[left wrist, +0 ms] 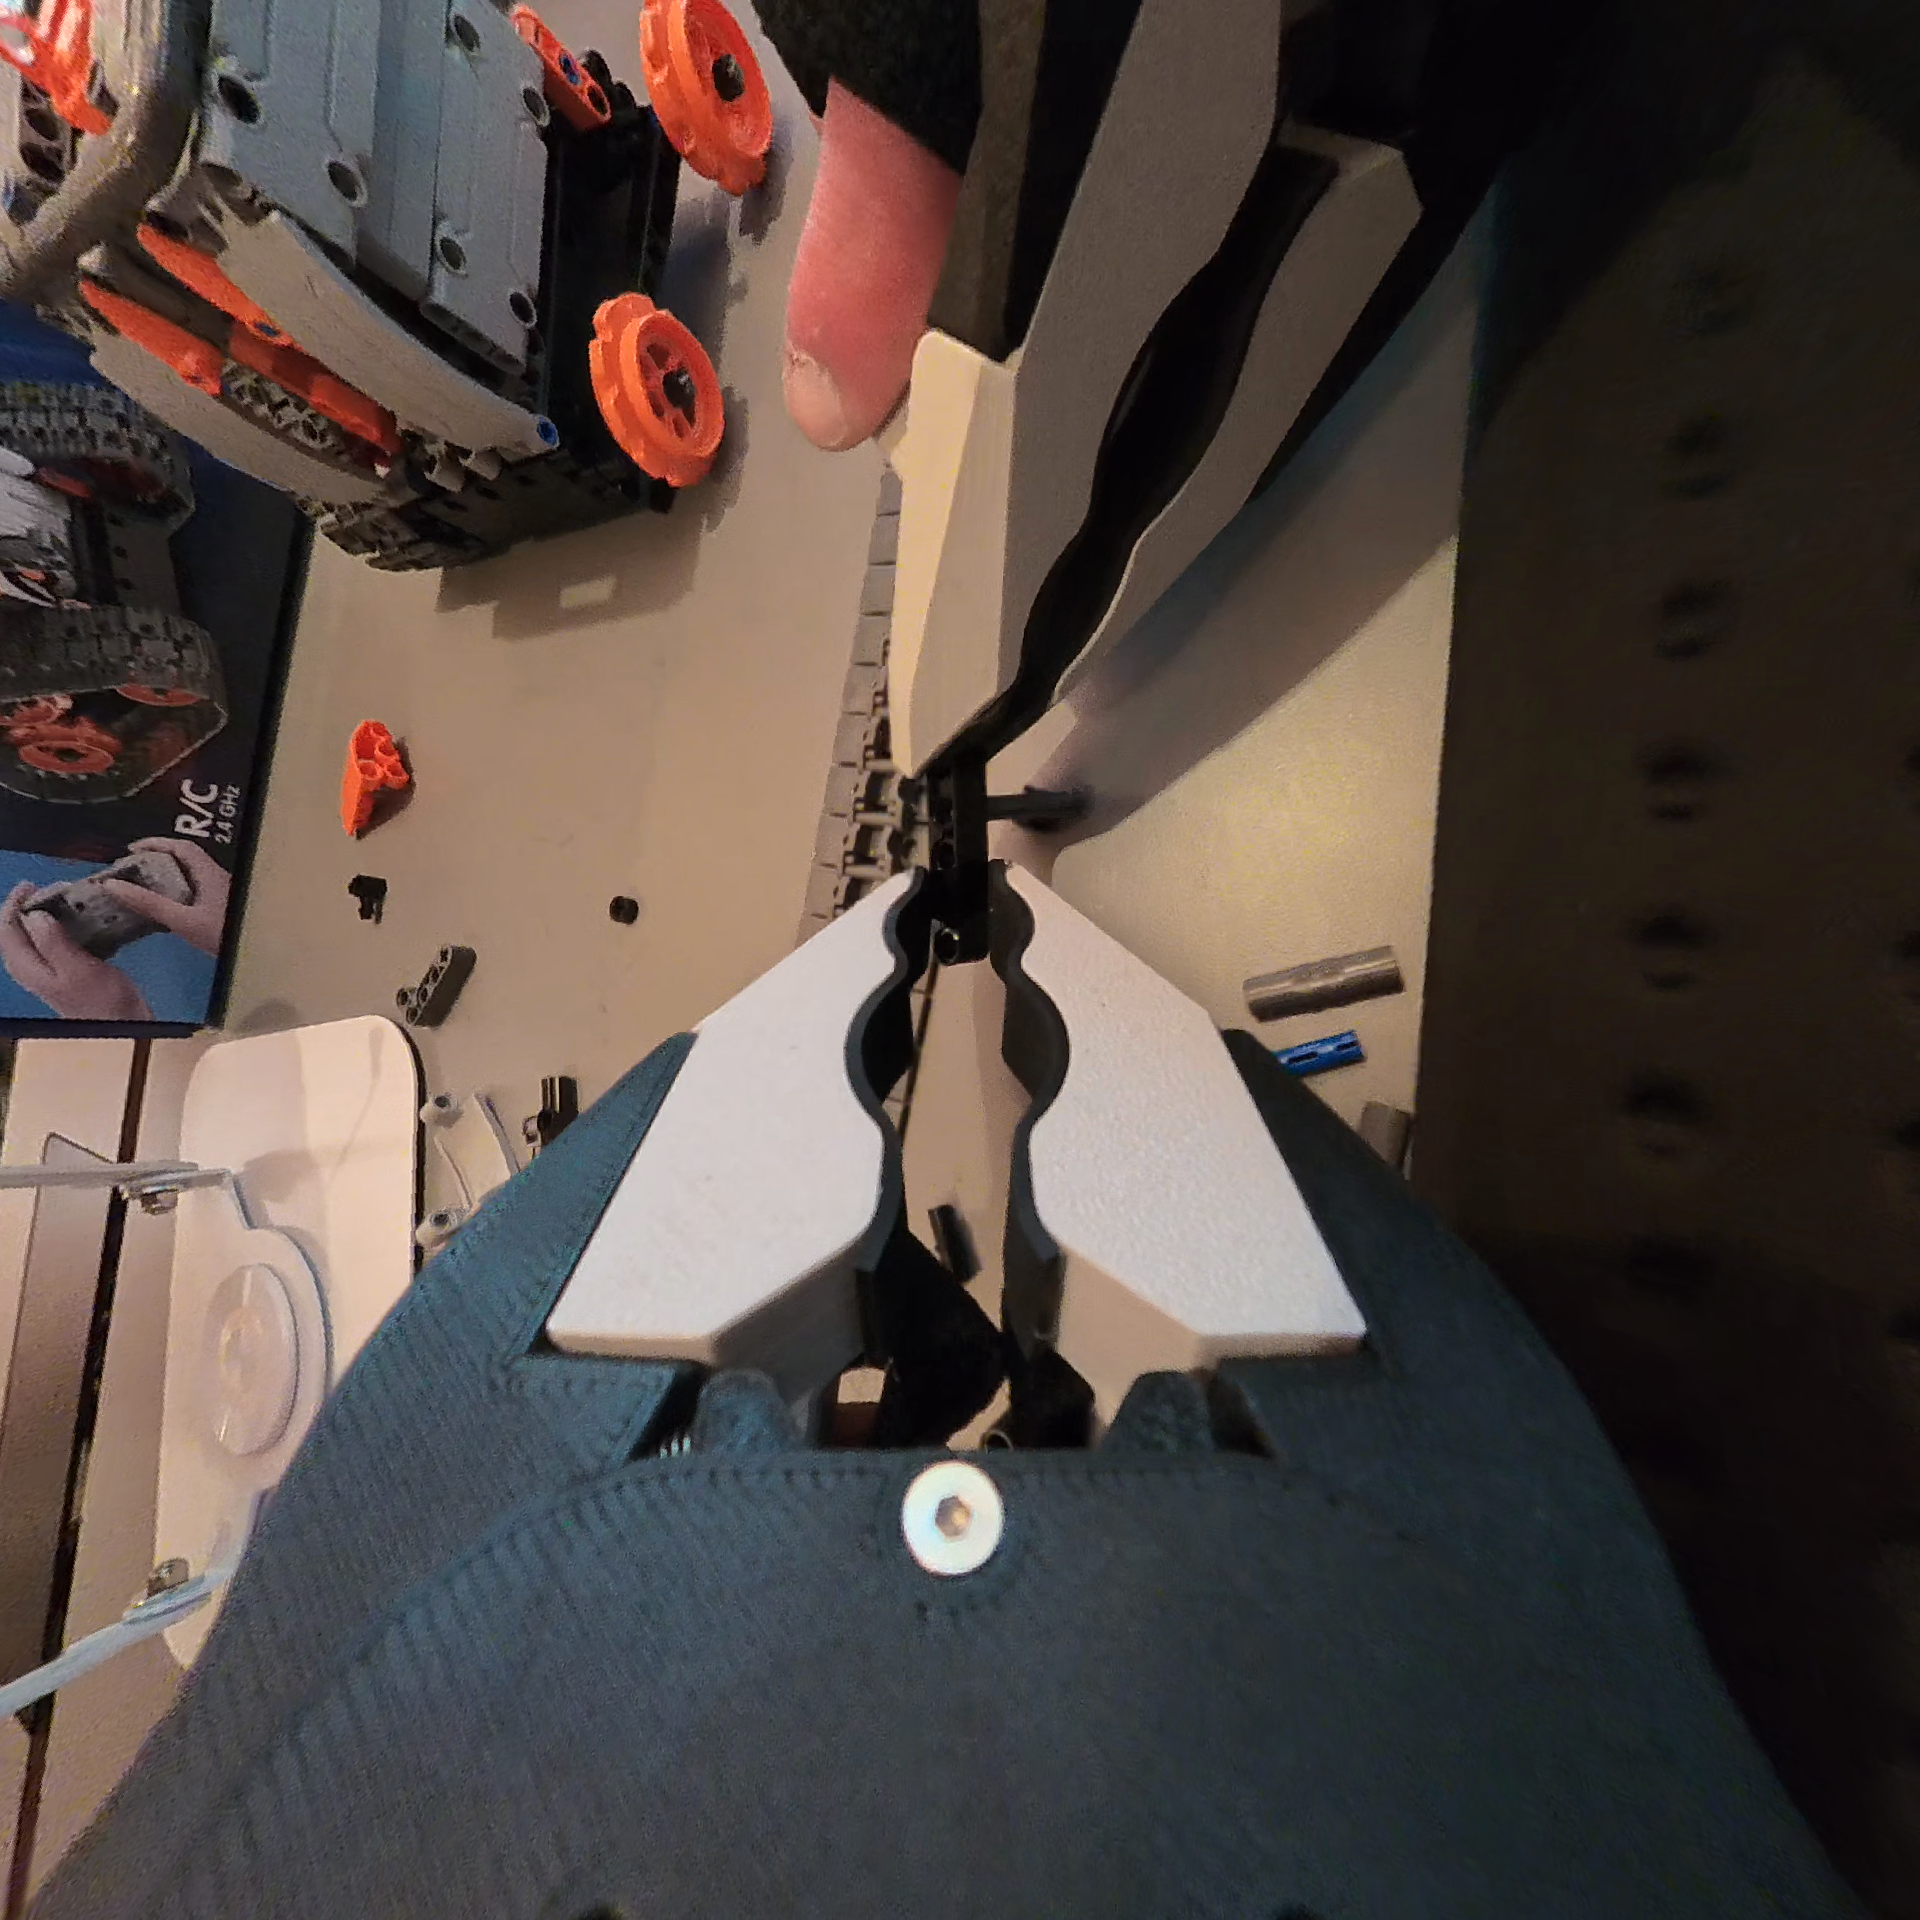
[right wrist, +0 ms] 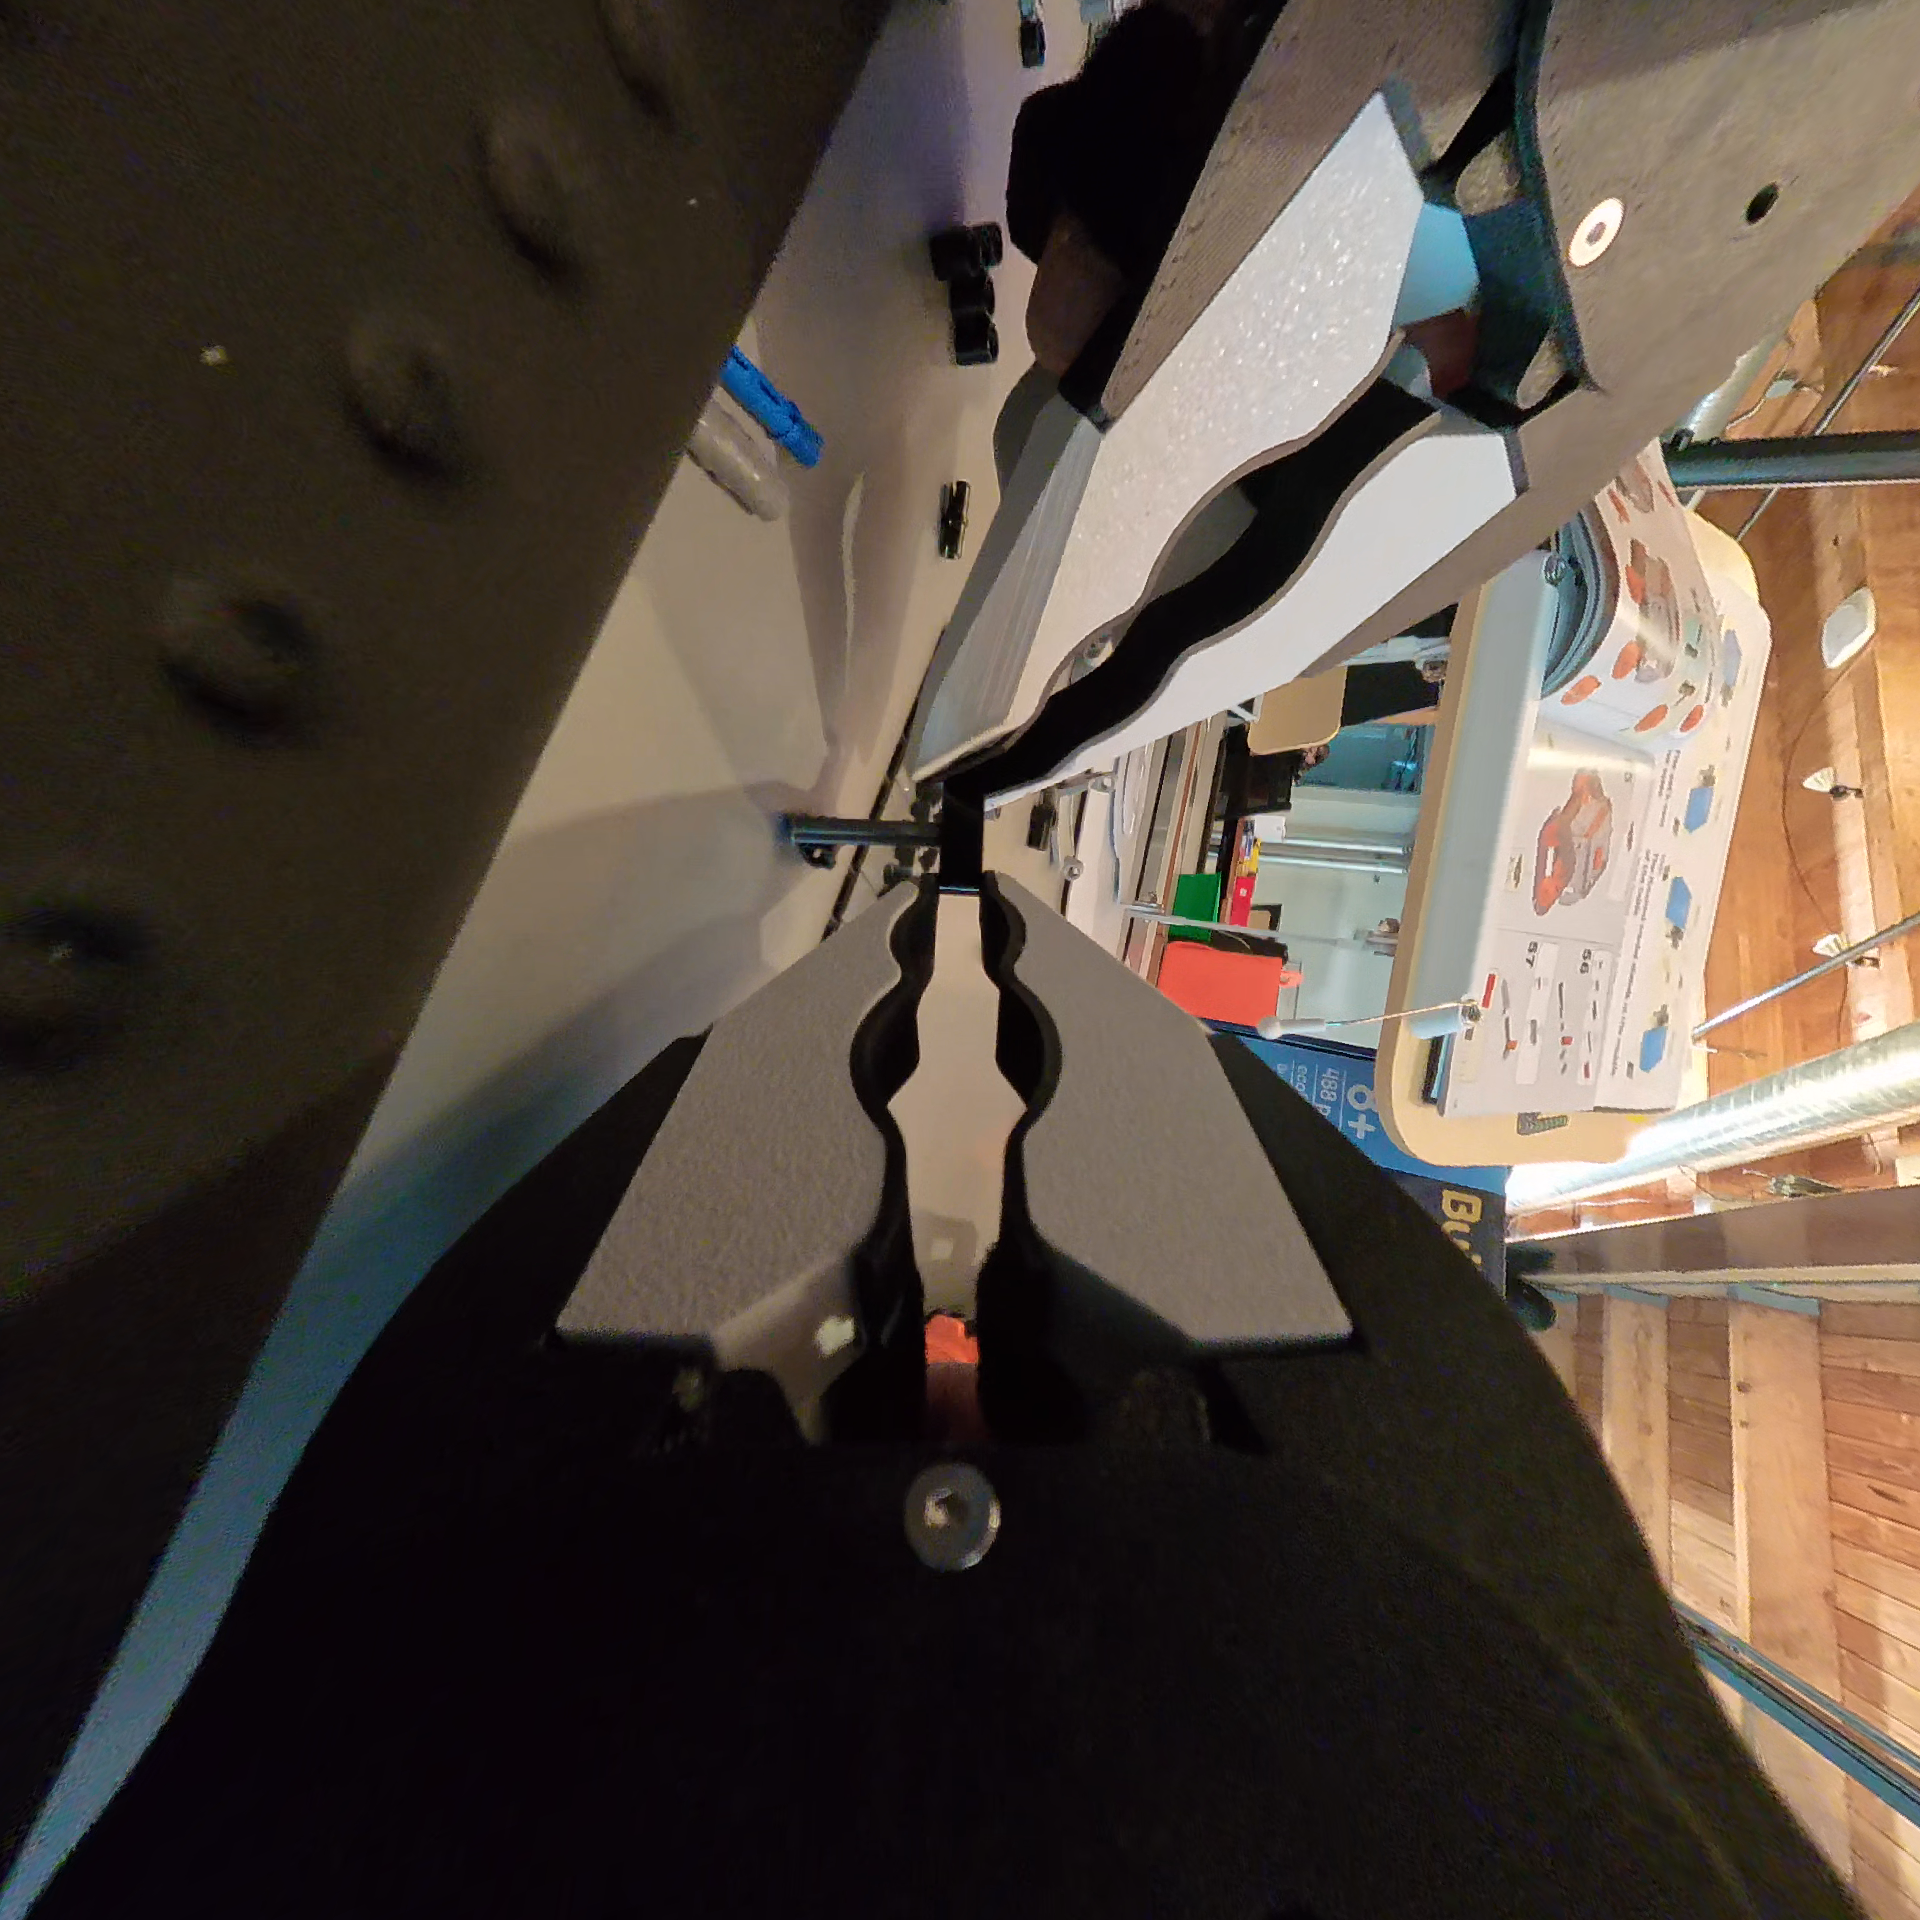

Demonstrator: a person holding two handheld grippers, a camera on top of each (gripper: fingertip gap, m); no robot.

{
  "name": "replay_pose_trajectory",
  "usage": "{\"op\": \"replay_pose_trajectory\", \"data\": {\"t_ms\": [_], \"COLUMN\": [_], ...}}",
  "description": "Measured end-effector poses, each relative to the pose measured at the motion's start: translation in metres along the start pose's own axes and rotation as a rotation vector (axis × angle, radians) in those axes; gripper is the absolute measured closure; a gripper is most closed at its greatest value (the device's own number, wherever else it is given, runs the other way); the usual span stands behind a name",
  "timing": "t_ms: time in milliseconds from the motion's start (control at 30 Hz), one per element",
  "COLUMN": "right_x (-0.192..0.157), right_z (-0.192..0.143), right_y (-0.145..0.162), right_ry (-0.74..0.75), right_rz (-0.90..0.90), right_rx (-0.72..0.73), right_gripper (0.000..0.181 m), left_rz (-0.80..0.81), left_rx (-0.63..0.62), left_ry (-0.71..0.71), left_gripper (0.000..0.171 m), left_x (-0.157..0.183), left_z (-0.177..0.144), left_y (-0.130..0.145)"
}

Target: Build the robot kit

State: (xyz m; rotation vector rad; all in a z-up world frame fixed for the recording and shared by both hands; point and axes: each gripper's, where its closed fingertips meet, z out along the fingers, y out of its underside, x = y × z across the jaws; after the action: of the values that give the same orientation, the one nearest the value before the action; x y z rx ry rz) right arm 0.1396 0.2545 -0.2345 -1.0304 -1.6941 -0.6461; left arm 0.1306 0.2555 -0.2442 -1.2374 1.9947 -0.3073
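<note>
Your left gripper (left wrist: 951, 914) and right gripper (right wrist: 956, 888) both have fingers clamped on one small black beam (left wrist: 956, 831), tip to tip. A black axle (right wrist: 862, 831) sticks sideways from it above the bench (left wrist: 582, 727).

Black perforated beam (left wrist: 951, 883), short and narrow, held clear above the surface, clamped at opposite ends by the left hand-held gripper (left wrist: 956, 914) and right hand-held gripper (right wrist: 958, 894); a black pin (left wrist: 1039, 802) projects sideways.

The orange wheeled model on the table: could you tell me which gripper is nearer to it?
Left, though only slightly. The left gripper and the right gripper meet tip to tip on one small black piece, well off to the side of the model, which neither touches.
</note>
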Motion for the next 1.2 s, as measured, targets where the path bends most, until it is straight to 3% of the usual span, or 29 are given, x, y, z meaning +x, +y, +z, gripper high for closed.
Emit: {"op": "replay_pose_trajectory", "data": {"t_ms": [267, 467, 633, 867, 1200], "right_x": [-0.014, -0.028, -0.025, -0.020, -0.020], "right_z": [-0.015, -0.024, -0.035, -0.029, -0.028], "right_y": [0.000, 0.006, -0.008, -0.009, -0.014], "right_ry": [-0.039, -0.206, -0.342, -0.516, -0.622], "right_rz": [-0.026, 0.091, 0.460, 0.903, 1.041], "right_rx": [0.015, 0.005, 0.097, 0.099, 0.110], "right_gripper": [0.176, 0.170, 0.173, 0.172, 0.180], "left_rz": [0.164, 0.192, 0.237, 0.274, 0.217], "left_rx": [-0.047, -0.067, -0.054, -0.059, -0.016], "left_ry": [-0.067, -0.029, -0.038, -0.052, -0.023], "left_gripper": [0.161, 0.161, 0.161, 0.161, 0.156], "left_x": [0.012, 0.019, 0.022, 0.024, 0.023], "left_z": [0.010, 0.014, 0.016, 0.017, 0.010], "left_y": [-0.008, -0.006, -0.012, -0.016, -0.016]}}
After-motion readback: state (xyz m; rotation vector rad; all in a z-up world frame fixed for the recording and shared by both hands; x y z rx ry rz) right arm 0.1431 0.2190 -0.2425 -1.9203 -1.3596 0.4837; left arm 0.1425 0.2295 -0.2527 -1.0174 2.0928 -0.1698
